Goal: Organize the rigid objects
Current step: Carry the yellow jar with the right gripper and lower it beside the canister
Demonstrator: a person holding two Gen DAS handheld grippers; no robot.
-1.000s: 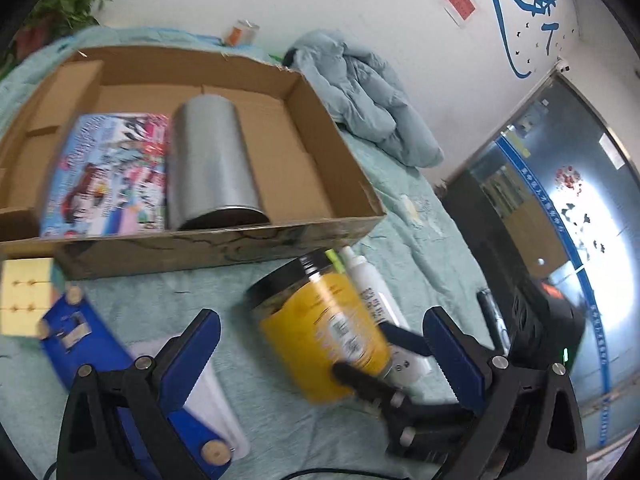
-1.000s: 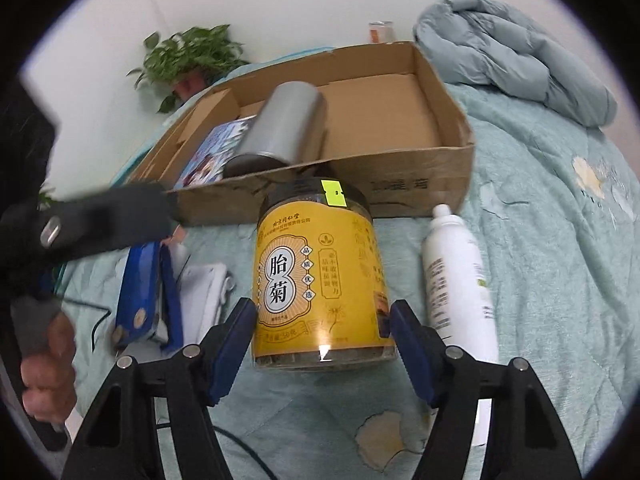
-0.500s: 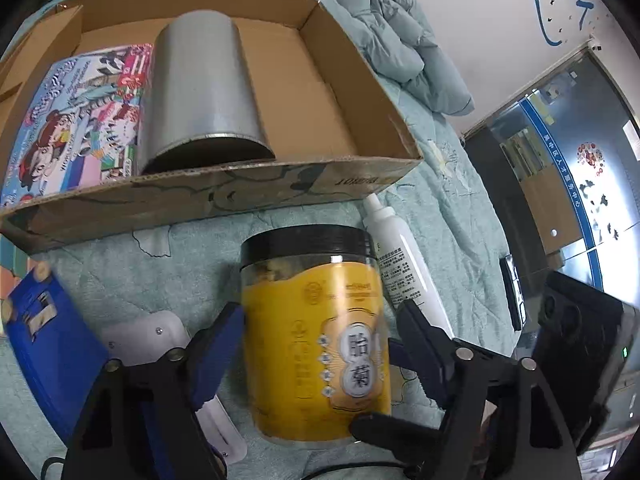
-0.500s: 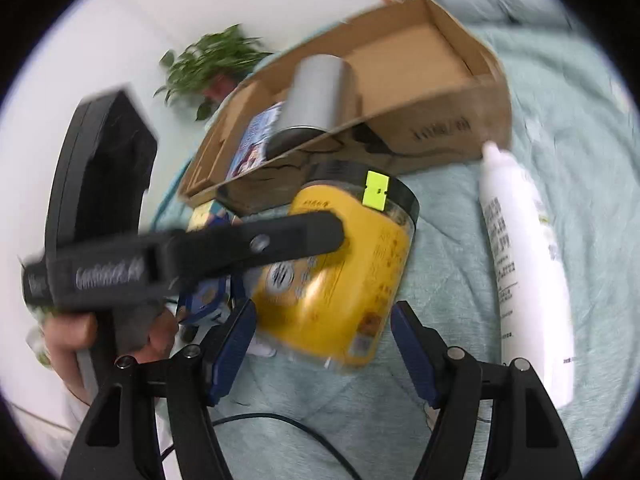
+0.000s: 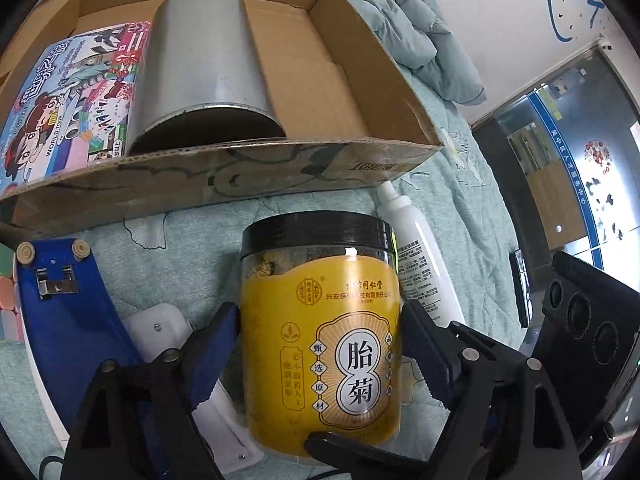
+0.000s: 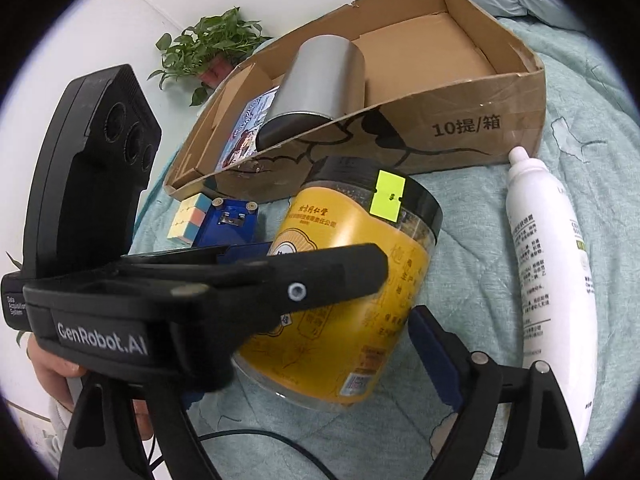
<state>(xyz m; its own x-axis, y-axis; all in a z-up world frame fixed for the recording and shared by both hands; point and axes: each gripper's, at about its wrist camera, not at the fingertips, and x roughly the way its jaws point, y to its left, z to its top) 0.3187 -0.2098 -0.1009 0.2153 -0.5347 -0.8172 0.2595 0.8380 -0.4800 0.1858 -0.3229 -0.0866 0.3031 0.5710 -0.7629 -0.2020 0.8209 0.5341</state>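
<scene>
A yellow jar [image 5: 320, 320] with a black lid sits between the blue pads of my left gripper [image 5: 320, 322]. Both pads lie against its sides, and the jaws are opening slightly. In the right wrist view the jar [image 6: 360, 280] leans left over the green bedspread, with a left finger [image 6: 320, 276] across it. My right gripper [image 6: 320, 348] straddles the jar's base with its jaws opening. Its right pad [image 6: 432, 344] stands clear of the jar and its left finger is hidden. Behind is the cardboard box [image 5: 240, 176] holding a silver tin [image 5: 200, 60] and a colourful book [image 5: 68, 100].
A white spray bottle [image 6: 548, 280] lies right of the jar. A blue device [image 5: 60, 320], a white block [image 5: 160, 328] and a pastel cube [image 6: 188, 216] lie to the left. A grey quilt [image 5: 400, 20] and a plant [image 6: 208, 40] are behind the box [image 6: 460, 120].
My left gripper came down over the jar and its jaws narrowed onto the jar's sides. My right gripper's jaws widened off the jar, which now leans to the left.
</scene>
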